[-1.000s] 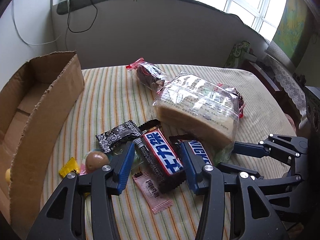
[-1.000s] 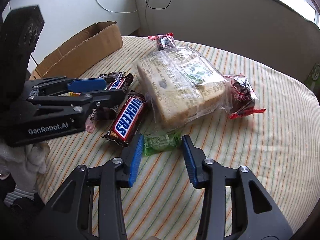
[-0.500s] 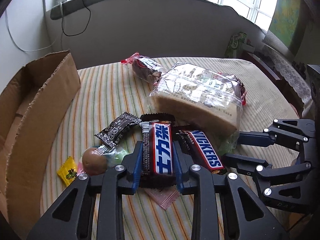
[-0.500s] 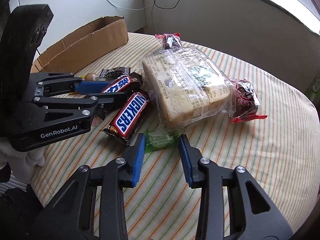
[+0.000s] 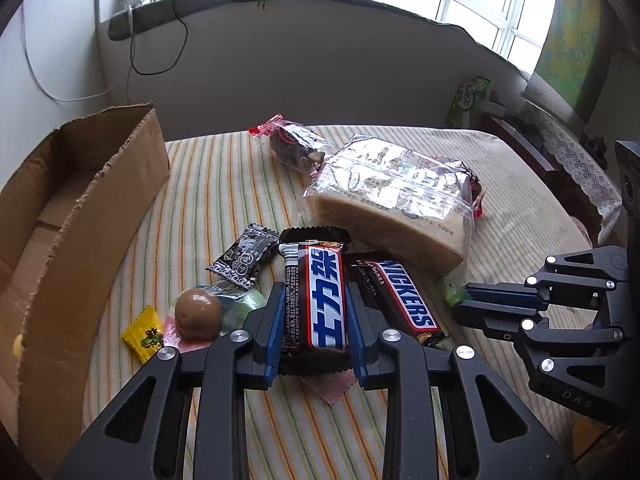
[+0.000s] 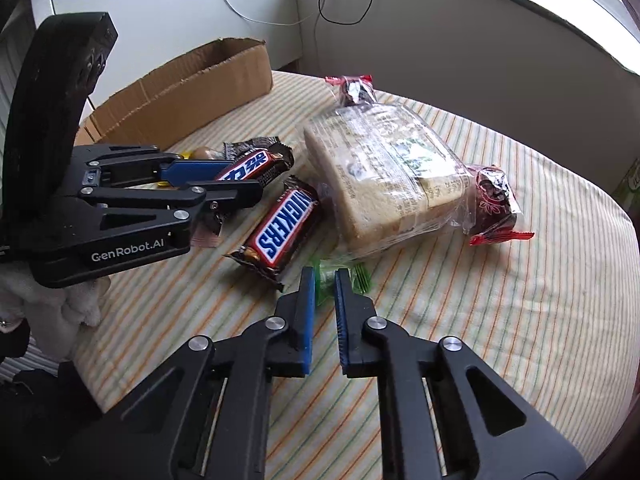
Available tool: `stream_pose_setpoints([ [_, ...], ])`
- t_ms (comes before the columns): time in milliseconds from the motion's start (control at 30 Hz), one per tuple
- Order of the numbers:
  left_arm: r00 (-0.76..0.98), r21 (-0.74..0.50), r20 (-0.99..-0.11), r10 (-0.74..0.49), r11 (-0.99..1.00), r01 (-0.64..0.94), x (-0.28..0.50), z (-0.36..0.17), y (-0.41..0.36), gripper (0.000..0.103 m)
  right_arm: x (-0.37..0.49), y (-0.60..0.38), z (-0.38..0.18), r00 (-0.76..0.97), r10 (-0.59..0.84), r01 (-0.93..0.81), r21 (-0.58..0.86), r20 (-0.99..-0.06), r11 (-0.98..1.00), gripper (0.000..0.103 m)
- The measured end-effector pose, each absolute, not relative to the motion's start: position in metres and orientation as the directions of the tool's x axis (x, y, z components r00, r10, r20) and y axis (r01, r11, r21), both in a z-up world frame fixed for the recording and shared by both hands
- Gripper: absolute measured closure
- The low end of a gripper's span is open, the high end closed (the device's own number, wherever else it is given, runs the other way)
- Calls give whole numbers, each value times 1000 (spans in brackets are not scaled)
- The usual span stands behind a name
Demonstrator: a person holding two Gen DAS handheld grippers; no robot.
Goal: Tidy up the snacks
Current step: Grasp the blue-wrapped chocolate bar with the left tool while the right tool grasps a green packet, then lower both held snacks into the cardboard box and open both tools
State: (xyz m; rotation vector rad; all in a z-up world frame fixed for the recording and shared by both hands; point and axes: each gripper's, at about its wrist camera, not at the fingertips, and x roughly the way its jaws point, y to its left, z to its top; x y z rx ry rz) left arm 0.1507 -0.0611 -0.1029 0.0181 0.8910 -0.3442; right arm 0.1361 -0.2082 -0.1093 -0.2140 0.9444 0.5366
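Blue-padded left claw now clamps Snickers bar; right claw closing onto green candy, earlier open.

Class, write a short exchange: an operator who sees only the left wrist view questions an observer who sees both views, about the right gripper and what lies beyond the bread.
Operator: I see the right gripper only side-on. Is anything between its pads?
Observer: Yes. Its jaws are closing on a green candy, which sits between the pads.
Operator: The bagged bread blocks my view. What is behind it?
Observer: A dark snack in a red-ended wrapper lies against the bread's right-hand end, as the right wrist view shows it.
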Motion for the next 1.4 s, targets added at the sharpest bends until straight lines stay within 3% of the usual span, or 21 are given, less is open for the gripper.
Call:
stream_pose_setpoints([
  [67, 577, -128, -762, -292, 943, 307, 149, -102, -60, 77, 138, -208, -113, 473, 314, -506, 38, -823, 862, 94],
  [167, 576, -135, -762, -296, 942, 306, 149, -102, -59, 77, 144, -212, -116, 464, 328, -489, 71, -823, 869, 85],
  [300, 578, -141, -759, -300, 942, 304, 146, -100, -54, 77, 139, -213, -110, 485, 332, -495, 59, -809, 867, 96],
  [567, 586, -148, -748, -312, 939, 310, 141, -95, -54, 77, 132, -229, -97, 504, 360, -469, 101, -785, 877, 100],
  [1000, 610, -169, -722, -326, 938, 302, 132, -82, -48, 77, 124, -247, -73, 509, 440, -446, 211, -740, 870, 100],
  [1400, 680, -185, -665, -308, 951, 249, 122, -50, -14, 77, 129, -206, -26, 544, 496, -524, 189, -677, 831, 100],
])
